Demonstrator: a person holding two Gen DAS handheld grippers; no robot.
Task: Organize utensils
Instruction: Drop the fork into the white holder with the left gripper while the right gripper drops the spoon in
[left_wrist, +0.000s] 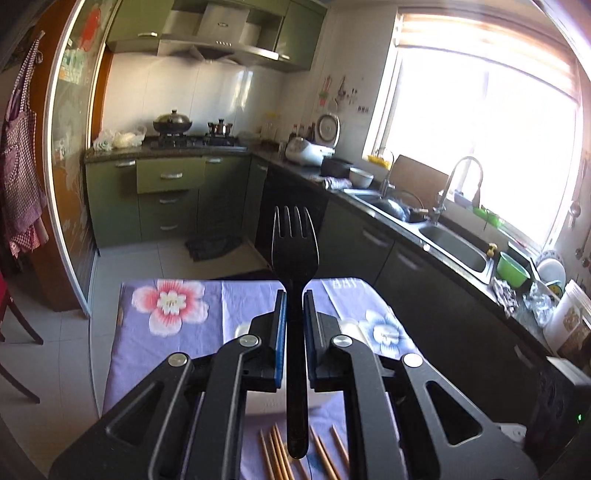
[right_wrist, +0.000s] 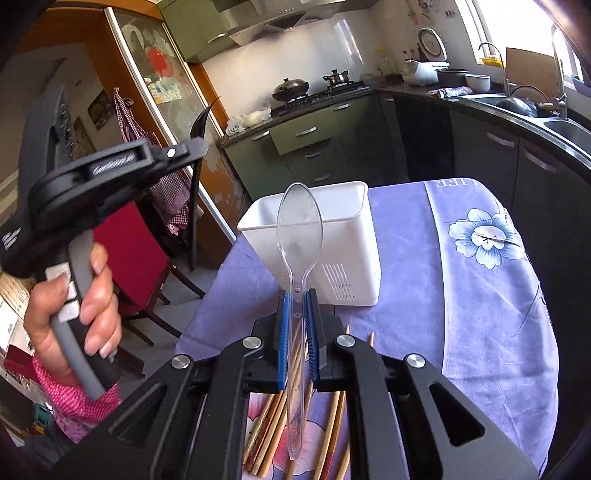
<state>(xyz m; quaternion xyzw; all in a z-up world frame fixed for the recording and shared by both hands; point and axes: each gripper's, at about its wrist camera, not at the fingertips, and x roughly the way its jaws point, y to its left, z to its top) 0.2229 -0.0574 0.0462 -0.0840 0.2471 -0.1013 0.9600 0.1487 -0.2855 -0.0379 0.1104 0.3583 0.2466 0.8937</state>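
Here, left wrist view: left tongs (left_wrist: 294, 295) clamped tight on a black plastic fork (left_wrist: 295, 258) by its handle, tines up, held above the table (left_wrist: 177, 332) with its purple flowered cloth, wooden chopsticks (left_wrist: 277, 454) lying below. Right wrist view: right tongs (right_wrist: 297, 295) closed on a clear plastic spoon (right_wrist: 300, 236), bowl up, just in front of the white utensil holder (right_wrist: 343, 229) standing on the table; chopsticks beneath, left tongs off to the left gripped by a hand (right_wrist: 74, 325).

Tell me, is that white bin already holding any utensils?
No, the white bin looks empty inside; the clear spoon is clamped in the right hand-held gripper.
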